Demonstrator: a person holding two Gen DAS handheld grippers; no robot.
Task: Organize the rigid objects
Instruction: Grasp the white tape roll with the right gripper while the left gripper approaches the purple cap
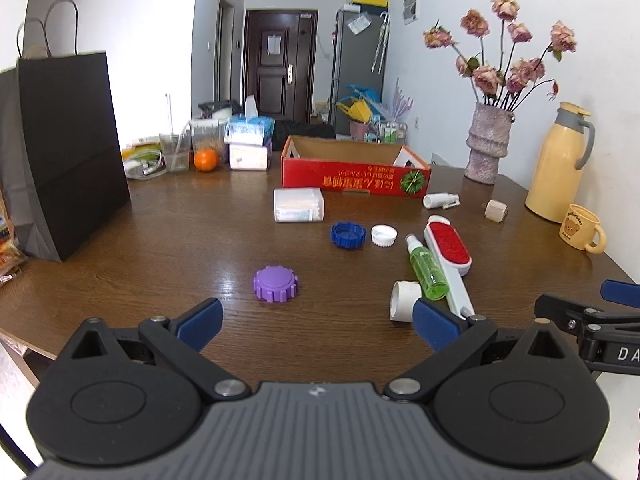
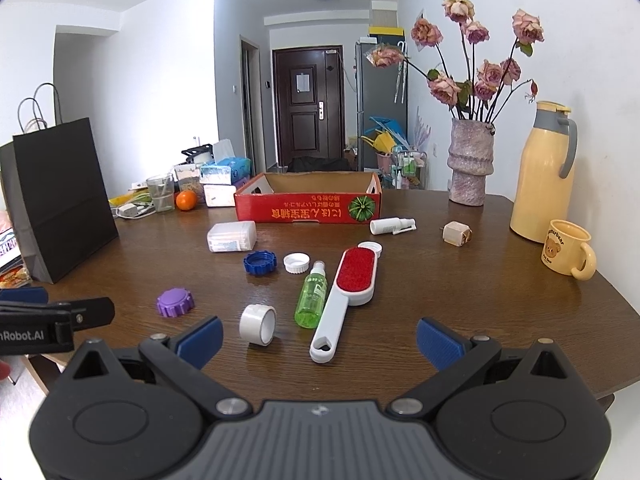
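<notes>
1. Nearest the right wrist camera, the right gripper (image 2: 319, 340) is held low over the wooden table (image 2: 500, 292) with its blue pads spread wide and nothing between them

2. Just ahead of it, a white tape roll (image 2: 258, 325), a green spray bottle (image 2: 311, 296) and a red lint brush (image 2: 346, 300) are laid side by side; bottle and brush appear to touch

3. Likewise, the left gripper (image 1: 316, 322) is spread and empty, with a purple cap (image 1: 275, 284) positioned just beyond its pads

4. Farther back, a blue cap (image 2: 260, 263) and a white cap (image 2: 296, 263) are placed close together, near a clear plastic box (image 2: 232, 236)

5. An open red cardboard box (image 2: 308, 206) is set at the far middle of the table, with a white spray bottle (image 2: 392, 225) lying near its right corner

6. A vase (image 2: 470, 164), yellow flask (image 2: 544, 176) and yellow mug (image 2: 568, 254) are grouped at the right; a black paper bag (image 2: 56, 196) is stood at the left
</notes>
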